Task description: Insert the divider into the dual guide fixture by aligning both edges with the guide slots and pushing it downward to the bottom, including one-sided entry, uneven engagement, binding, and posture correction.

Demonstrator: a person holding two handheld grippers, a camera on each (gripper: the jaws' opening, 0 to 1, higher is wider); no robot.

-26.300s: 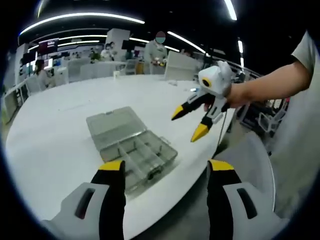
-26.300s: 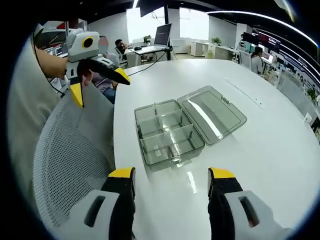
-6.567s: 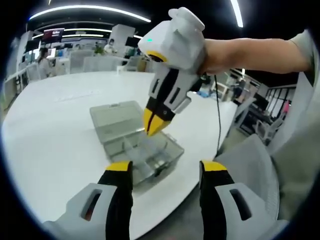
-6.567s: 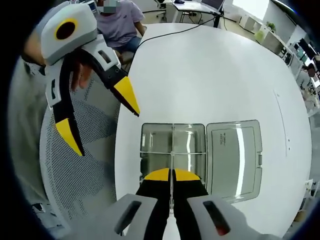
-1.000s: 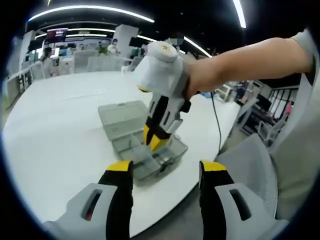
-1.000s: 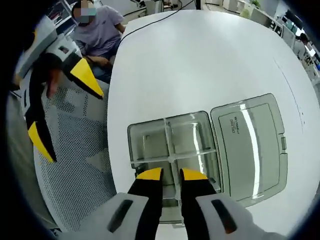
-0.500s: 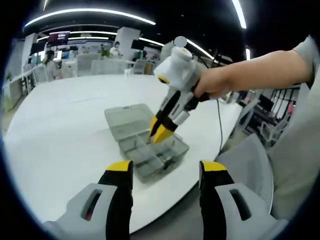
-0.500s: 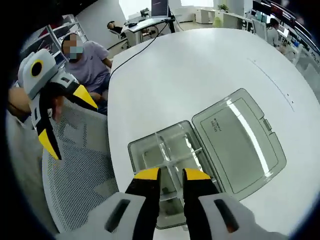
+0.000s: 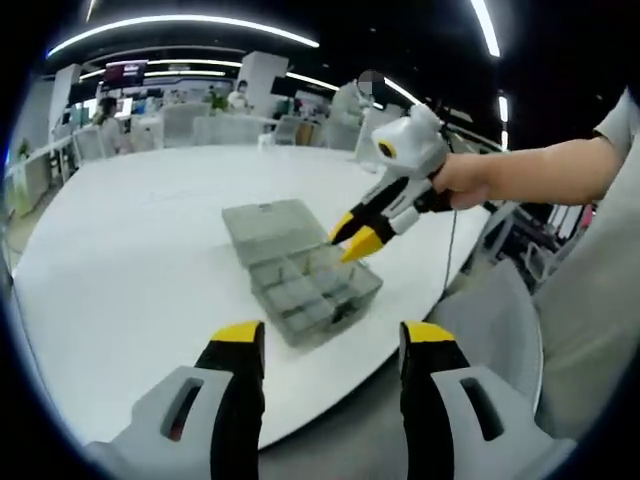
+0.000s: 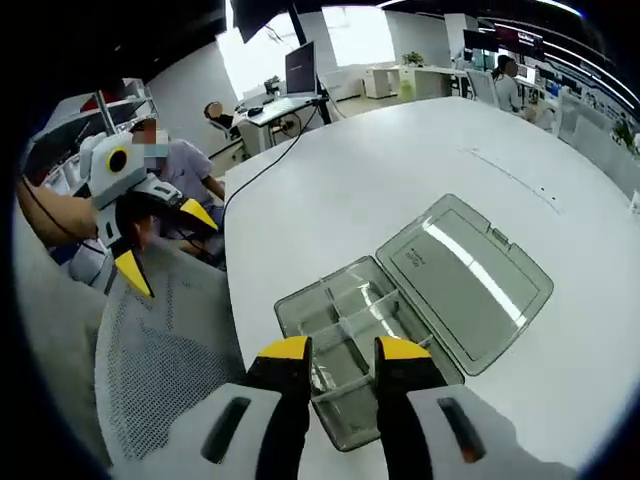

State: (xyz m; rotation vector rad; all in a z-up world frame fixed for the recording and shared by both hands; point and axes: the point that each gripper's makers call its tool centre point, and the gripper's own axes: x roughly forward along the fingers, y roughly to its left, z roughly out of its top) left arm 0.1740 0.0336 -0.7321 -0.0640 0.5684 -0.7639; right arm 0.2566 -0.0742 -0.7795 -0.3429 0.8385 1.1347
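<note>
Our left gripper (image 9: 325,345) is wide open, and our right gripper (image 10: 343,350) is open a little, holding nothing. The box (image 10: 345,320) sits near the table (image 10: 400,170) edge with its lid (image 10: 465,280) flat, and bare table lies all around.

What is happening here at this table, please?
A person holds a gripper in each hand over a clear plastic compartment box that lies open on a white table, its lid folded flat beside it. Clear dividers stand between the box's compartments. The right gripper hangs above the box with its jaws a little apart and nothing between them. The left gripper waits off the table's edge, jaws wide open and empty, near a mesh chair.
</note>
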